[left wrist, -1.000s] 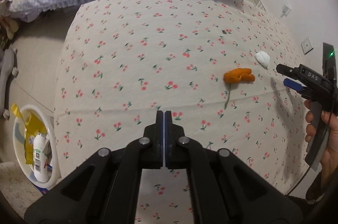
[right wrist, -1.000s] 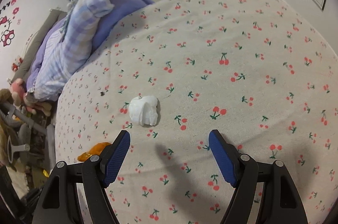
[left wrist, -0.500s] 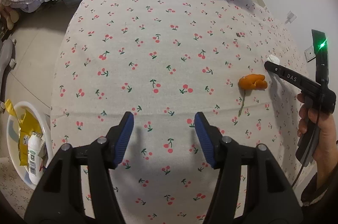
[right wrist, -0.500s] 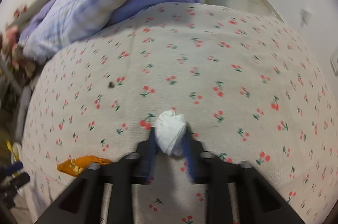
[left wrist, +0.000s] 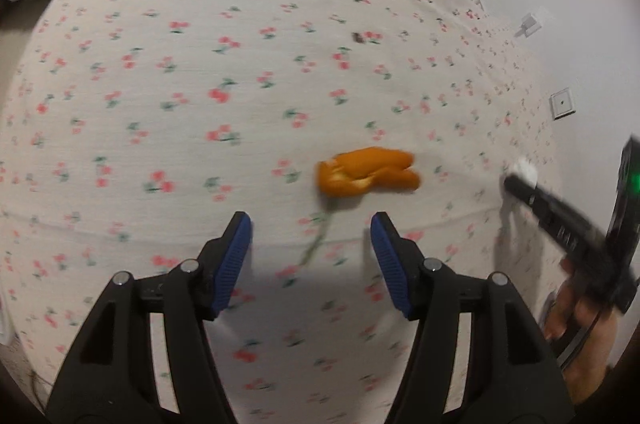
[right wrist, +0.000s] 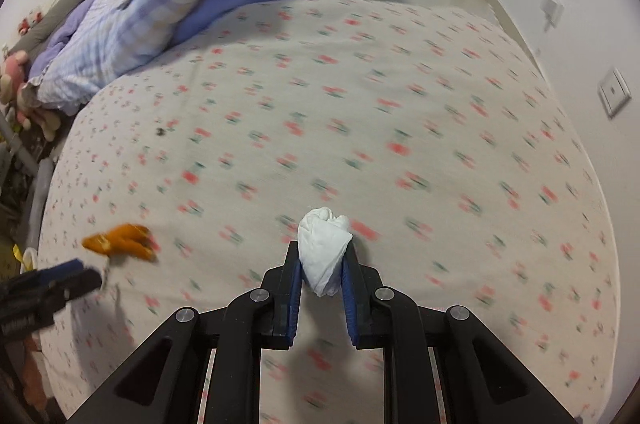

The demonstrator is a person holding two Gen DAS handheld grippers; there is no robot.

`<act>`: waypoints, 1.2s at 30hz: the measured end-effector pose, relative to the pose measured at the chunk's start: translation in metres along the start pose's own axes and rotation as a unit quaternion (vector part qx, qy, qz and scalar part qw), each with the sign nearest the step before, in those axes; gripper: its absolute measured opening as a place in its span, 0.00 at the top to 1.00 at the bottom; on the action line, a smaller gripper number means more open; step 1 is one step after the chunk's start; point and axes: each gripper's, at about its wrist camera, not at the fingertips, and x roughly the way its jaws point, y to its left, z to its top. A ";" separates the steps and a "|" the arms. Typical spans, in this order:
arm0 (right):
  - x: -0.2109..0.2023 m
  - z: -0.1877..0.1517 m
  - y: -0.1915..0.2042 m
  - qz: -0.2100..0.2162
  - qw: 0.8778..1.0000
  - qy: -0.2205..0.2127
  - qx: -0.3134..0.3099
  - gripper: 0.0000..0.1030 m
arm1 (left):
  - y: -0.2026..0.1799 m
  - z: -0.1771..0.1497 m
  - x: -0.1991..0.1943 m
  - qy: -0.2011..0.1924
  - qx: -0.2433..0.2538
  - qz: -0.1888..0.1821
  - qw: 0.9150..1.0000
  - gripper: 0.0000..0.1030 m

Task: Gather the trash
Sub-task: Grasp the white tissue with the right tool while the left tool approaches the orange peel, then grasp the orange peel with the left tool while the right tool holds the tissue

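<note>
The right gripper [right wrist: 322,260] squeezes a white tissue ball [right wrist: 325,248] tight between its blue fingers [right wrist: 295,284], just above the cherry bedsheet [right wrist: 360,112]. The left gripper [left wrist: 311,228] has its fingers wide apart, with nothing in them. An orange peel [left wrist: 366,172] lies on the sheet just beyond them.

Right gripper [right wrist: 322,264] clamped on a crumpled white tissue wad [right wrist: 324,248], blue pads pressed against both its sides. Cherry-print bedsheet [right wrist: 360,84] underneath. Orange peel [right wrist: 120,240] lies near the sheet's left edge, left gripper [right wrist: 60,280] tips just beside it. Purple plaid quilt [right wrist: 160,0] bunched at the far-left corner. Small dark speck [right wrist: 160,132] near it.
</note>
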 end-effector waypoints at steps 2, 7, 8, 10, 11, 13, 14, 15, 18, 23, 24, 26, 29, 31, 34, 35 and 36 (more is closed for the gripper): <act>-0.003 -0.006 -0.014 -0.001 1.000 0.005 0.005 0.82 | -0.014 0.005 0.005 -0.003 -0.006 0.001 1.000 0.39; -0.006 -0.016 -0.033 0.001 1.000 0.015 0.011 0.82 | -0.034 0.016 0.017 -0.012 -0.023 0.025 0.999 0.39; -0.006 -0.017 -0.035 0.005 1.000 0.016 0.014 0.82 | -0.038 0.019 0.020 -0.015 -0.025 0.035 0.999 0.39; -0.006 -0.018 -0.038 0.011 1.000 0.017 0.018 0.82 | -0.043 0.023 0.023 -0.020 -0.030 0.056 0.998 0.40; -0.007 -0.018 -0.038 0.011 1.000 0.017 0.018 0.82 | -0.044 0.024 0.024 -0.021 -0.032 0.064 0.997 0.42; -0.007 -0.018 -0.039 0.011 1.000 0.017 0.016 0.82 | -0.049 0.024 0.026 -0.024 -0.031 0.085 0.996 0.44; -0.008 -0.018 -0.038 0.012 1.000 0.016 0.017 0.82 | -0.052 0.023 0.027 -0.027 -0.026 0.097 0.995 0.46; -0.008 -0.019 -0.038 0.012 1.000 0.017 0.017 0.82 | -0.055 0.022 0.028 -0.029 -0.020 0.105 0.994 0.48; -0.009 -0.019 -0.037 0.013 1.000 0.018 0.018 0.82 | -0.059 0.019 0.027 -0.031 -0.010 0.110 0.993 0.55; -0.011 -0.023 -0.030 0.014 1.000 0.024 0.012 0.82 | -0.059 0.007 0.022 -0.025 0.005 0.099 0.995 0.63; -0.011 -0.024 -0.028 0.015 0.999 0.026 0.012 0.82 | -0.057 0.003 0.020 -0.024 0.008 0.097 0.995 0.65; -0.013 -0.026 -0.022 0.018 0.999 0.027 0.010 0.82 | -0.053 -0.007 0.015 -0.024 0.016 0.089 0.996 0.69; -0.016 -0.030 -0.011 0.021 0.999 0.031 -0.003 0.82 | -0.046 -0.017 0.008 -0.022 0.023 0.080 0.996 0.73; -0.021 -0.033 -0.004 0.022 0.999 0.030 -0.011 0.82 | -0.040 -0.026 0.001 -0.020 0.030 0.078 0.996 0.74; -0.033 -0.038 0.007 0.023 0.999 0.026 -0.022 0.82 | -0.031 -0.037 -0.010 -0.019 0.038 0.073 0.996 0.75; -0.037 -0.040 0.010 0.025 0.999 0.025 -0.023 0.82 | -0.026 -0.041 -0.015 -0.022 0.039 0.070 0.997 0.75; -0.040 -0.041 0.012 0.028 0.999 0.025 -0.022 0.82 | -0.021 -0.044 -0.020 -0.024 0.040 0.068 0.997 0.75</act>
